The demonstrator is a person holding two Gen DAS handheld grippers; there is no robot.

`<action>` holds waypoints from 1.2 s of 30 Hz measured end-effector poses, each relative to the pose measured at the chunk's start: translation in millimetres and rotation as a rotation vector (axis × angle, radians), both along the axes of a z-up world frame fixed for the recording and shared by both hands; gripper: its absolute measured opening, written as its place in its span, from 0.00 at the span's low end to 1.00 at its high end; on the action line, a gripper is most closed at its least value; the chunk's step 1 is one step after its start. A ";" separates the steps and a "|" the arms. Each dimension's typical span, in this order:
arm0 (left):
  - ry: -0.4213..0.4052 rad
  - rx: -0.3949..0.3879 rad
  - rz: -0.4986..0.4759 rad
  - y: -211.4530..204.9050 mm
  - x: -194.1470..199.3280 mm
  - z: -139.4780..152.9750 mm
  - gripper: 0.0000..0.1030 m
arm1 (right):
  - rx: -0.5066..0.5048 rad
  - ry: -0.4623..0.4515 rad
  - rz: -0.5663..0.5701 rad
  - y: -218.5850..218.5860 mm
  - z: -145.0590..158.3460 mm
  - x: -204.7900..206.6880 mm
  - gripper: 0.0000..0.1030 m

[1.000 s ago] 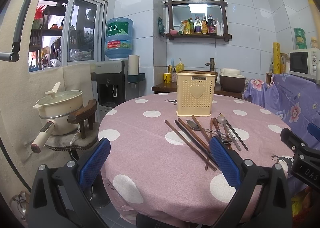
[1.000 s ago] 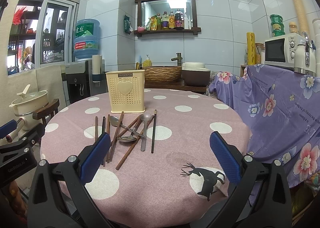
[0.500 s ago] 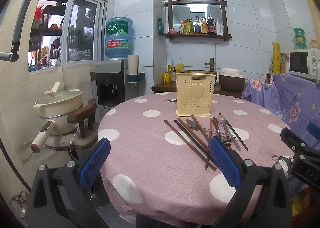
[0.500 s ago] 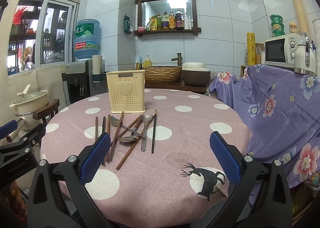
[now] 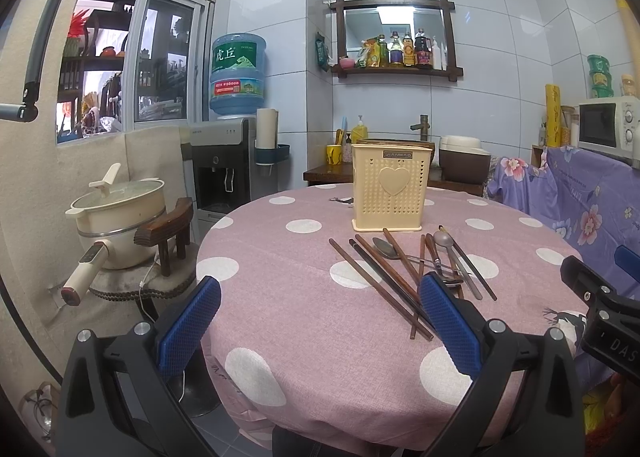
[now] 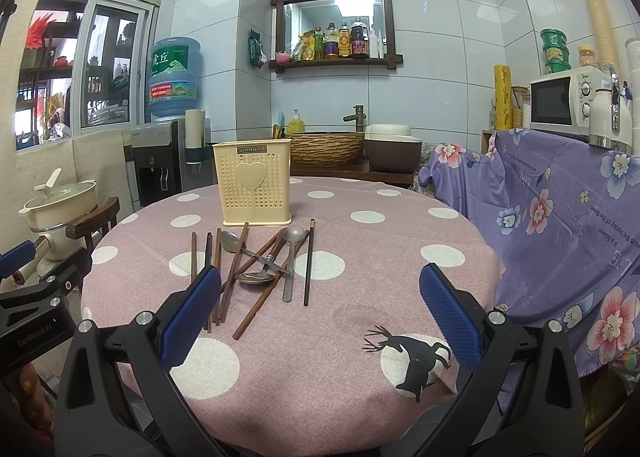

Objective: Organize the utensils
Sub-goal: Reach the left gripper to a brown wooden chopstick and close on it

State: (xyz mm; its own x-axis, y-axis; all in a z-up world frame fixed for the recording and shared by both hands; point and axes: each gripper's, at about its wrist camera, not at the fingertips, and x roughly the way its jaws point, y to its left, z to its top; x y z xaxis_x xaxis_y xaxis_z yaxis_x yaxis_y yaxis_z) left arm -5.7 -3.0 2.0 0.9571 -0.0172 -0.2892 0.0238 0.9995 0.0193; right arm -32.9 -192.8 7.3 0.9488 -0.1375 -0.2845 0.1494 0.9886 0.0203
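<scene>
Both claws released, nothing grasped.
We risked dragging crossed dark wooden chopsticks (image 6: 240,269) and steel spoons (image 6: 290,257) together; cream perforated plastic holder (image 6: 254,183) could tip.

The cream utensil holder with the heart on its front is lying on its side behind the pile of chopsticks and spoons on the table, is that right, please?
Not quite: the cream utensil holder is standing upright, not on its side. As you say, it sits behind the loose chopsticks and spoons on the table; the right wrist view shows this clearly.
</scene>
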 end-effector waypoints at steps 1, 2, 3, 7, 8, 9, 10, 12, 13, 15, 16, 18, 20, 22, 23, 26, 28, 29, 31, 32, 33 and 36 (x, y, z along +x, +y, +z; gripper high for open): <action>0.001 -0.001 -0.003 0.0 0.0 -0.3 0.96 | 0.000 0.000 0.000 0.7 0.9 0.1 0.95; 0.005 -0.005 -0.009 -0.2 0.1 -0.2 0.96 | 0.000 0.001 0.000 1.0 1.3 0.1 0.96; 0.011 -0.007 -0.014 -0.3 0.9 -1.1 0.96 | 0.001 0.004 0.001 1.3 1.6 0.6 0.96; 0.034 -0.014 -0.040 -1.2 3.0 -3.8 0.96 | 0.016 0.030 0.008 0.3 -0.6 6.1 0.96; 0.041 -0.018 -0.048 -1.1 3.9 -4.7 0.95 | 0.023 0.042 0.009 -0.5 -1.8 8.4 0.95; 0.051 -0.022 -0.055 -1.1 5.1 -5.8 0.95 | 0.027 0.048 0.008 -1.7 -3.2 10.5 0.95; 0.059 -0.024 -0.058 -0.7 6.4 -7.0 0.94 | 0.031 0.055 0.005 -3.1 -3.8 12.6 0.96; 0.075 -0.026 -0.066 -0.6 9.5 -9.6 0.91 | 0.040 0.076 0.002 -7.4 -5.0 19.1 0.96; 0.089 -0.029 -0.077 -0.3 12.9 -11.0 0.89 | 0.048 0.090 0.004 -10.0 -5.9 23.1 0.96; 0.128 -0.024 -0.092 0.4 23.4 -13.0 0.88 | 0.065 0.131 0.010 -17.5 -6.7 35.3 0.96; 0.153 -0.016 -0.100 0.6 30.9 -13.6 0.86 | 0.071 0.149 0.009 -20.7 -7.8 41.3 0.96; 0.204 0.007 -0.123 0.8 48.0 -13.7 0.83 | 0.093 0.199 0.009 -29.2 -9.8 56.6 0.96; 0.251 0.025 -0.132 2.0 67.2 -13.9 0.80 | 0.121 0.251 0.025 -36.4 -10.6 75.8 0.96; 0.294 0.022 -0.129 5.0 86.9 -13.4 0.73 | 0.122 0.260 0.050 -37.1 -9.6 87.7 0.96; 0.322 0.014 -0.128 6.9 98.3 -12.8 0.73 | 0.111 0.263 0.064 -35.2 -8.3 93.8 0.95; 0.399 -0.031 -0.141 11.3 130.2 -12.2 0.65 | 0.094 0.286 0.094 -29.8 -5.7 111.5 0.95; 0.454 -0.053 -0.161 10.4 149.4 -12.3 0.58 | 0.103 0.286 0.102 -28.1 -6.0 118.1 0.95; 0.479 -0.069 -0.171 10.0 158.6 -13.4 0.57 | 0.105 0.288 0.102 -26.4 -6.9 120.0 0.95; 0.543 -0.088 -0.179 7.0 177.0 -17.3 0.51 | 0.110 0.298 0.100 -23.6 -9.8 123.2 0.95; 0.561 -0.095 -0.182 5.3 183.9 -19.3 0.48 | 0.117 0.304 0.103 -22.6 -12.0 124.9 0.95; 0.582 -0.096 -0.173 2.4 192.2 -22.2 0.44 | 0.125 0.310 0.105 -22.2 -13.3 126.4 0.95; 0.625 -0.071 -0.152 -7.2 208.4 -28.4 0.34 | 0.132 0.319 0.112 -19.7 -16.8 128.3 0.95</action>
State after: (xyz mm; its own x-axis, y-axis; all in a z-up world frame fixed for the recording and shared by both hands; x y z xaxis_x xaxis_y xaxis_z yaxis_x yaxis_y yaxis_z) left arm 202.7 -10.2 -26.3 0.5941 -0.1791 -0.7842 0.1508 0.9824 -0.1101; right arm 95.4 -212.6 -9.5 0.8164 0.0199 -0.5771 0.0598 0.9911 0.1188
